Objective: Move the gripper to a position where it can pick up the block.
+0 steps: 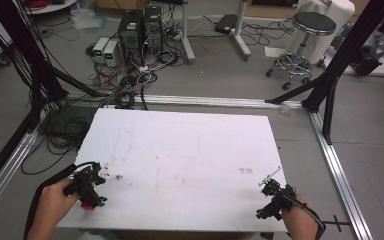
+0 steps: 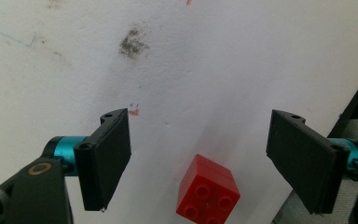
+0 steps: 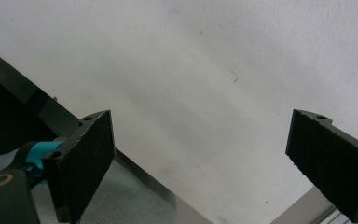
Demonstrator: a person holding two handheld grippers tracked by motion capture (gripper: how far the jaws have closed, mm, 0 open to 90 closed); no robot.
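grey floor (image 1: 220, 82), tangled cables (image 1: 130, 75) (by two computer towers (image 1: 141, 27)), black stool (image 1: 305, 30), aluminium frame rails (image 1: 340, 170)

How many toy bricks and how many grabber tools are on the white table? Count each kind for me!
Red brick: 1, sitting between the open jaws of the left gripper.
Grippers: 2, the left one and the right gripper, also open.
White table: 1.
Total: 4 things.

Small red plastic studded building brick (image 2: 208, 193) near my left side.
I see it flat on the white tabletop (image 2: 223, 65), four studs up, turned cornerwise, close to the near-left edge.
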